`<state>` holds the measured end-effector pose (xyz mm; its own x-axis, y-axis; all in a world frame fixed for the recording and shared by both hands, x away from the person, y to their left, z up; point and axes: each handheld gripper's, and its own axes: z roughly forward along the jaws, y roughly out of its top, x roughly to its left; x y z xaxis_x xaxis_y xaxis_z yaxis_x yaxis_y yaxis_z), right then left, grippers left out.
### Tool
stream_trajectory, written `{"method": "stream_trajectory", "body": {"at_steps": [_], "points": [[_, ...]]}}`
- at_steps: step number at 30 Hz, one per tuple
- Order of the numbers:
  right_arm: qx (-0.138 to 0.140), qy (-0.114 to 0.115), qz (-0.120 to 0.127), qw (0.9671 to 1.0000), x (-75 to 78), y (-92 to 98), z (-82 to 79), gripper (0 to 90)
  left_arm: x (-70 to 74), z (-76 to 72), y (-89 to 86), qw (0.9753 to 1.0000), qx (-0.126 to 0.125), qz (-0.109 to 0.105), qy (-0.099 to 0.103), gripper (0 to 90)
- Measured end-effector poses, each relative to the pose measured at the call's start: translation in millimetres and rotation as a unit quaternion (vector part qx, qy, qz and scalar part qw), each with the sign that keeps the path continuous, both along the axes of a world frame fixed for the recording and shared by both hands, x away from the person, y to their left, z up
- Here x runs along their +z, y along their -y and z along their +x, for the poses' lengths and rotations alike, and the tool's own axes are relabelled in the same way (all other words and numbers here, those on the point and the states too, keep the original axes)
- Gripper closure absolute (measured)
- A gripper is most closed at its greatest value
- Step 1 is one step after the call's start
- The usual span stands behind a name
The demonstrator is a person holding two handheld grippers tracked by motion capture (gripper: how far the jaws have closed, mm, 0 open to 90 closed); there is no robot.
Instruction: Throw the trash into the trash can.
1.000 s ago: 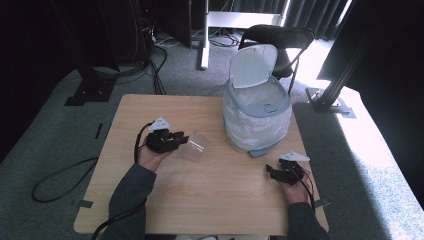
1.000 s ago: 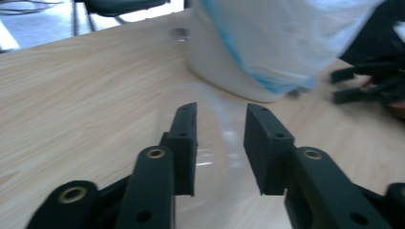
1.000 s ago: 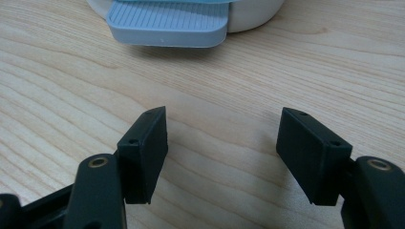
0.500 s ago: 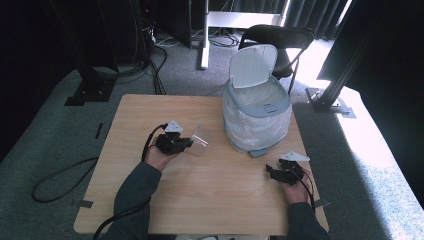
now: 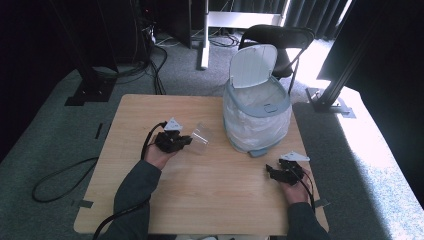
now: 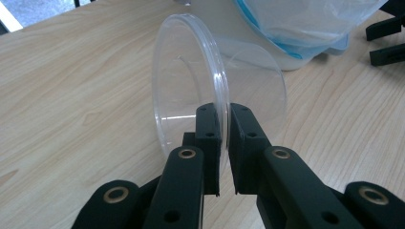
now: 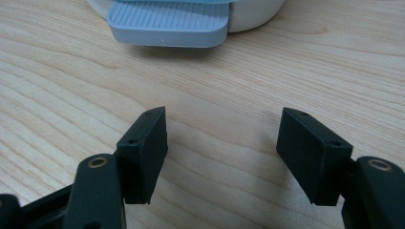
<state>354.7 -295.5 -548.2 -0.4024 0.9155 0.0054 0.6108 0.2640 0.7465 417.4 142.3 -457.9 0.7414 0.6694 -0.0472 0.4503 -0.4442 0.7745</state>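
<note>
1. Cup of clear plastic (image 6: 210, 90) lies on its side on the wooden table (image 5: 215, 200), rim towards the left gripper (image 6: 224, 138), whose jaws are pinched on the rim wall; its long axis runs away from that gripper towards the lined pedal bin (image 5: 257, 120).
2. Bin stands just beyond the cup, lid up, so a lift and short carry looks likely.
3. Right gripper (image 7: 222, 152) rests wide and empty near the bin's pedal (image 7: 167, 24), well apart from the cup.

clear cup (image 6: 191, 90), pale blue bin pedal (image 7: 167, 21)
</note>
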Motion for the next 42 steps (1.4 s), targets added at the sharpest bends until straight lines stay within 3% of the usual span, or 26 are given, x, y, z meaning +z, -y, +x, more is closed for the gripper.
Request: {"method": "stream_trajectory", "body": {"at_steps": [16,42], "points": [[0.000,0.000,0.000,1.0000,0.0,0.0,0.0,33.8,13.1,-0.1,-8.3,0.9998,0.009,-0.004,0.014,83.6],[0.000,0.000,0.000,1.0000,0.1,-0.1,-0.1,33.8,49.1,1.0,-6.2,0.9987,0.001,-0.005,0.051,83.6]]}}
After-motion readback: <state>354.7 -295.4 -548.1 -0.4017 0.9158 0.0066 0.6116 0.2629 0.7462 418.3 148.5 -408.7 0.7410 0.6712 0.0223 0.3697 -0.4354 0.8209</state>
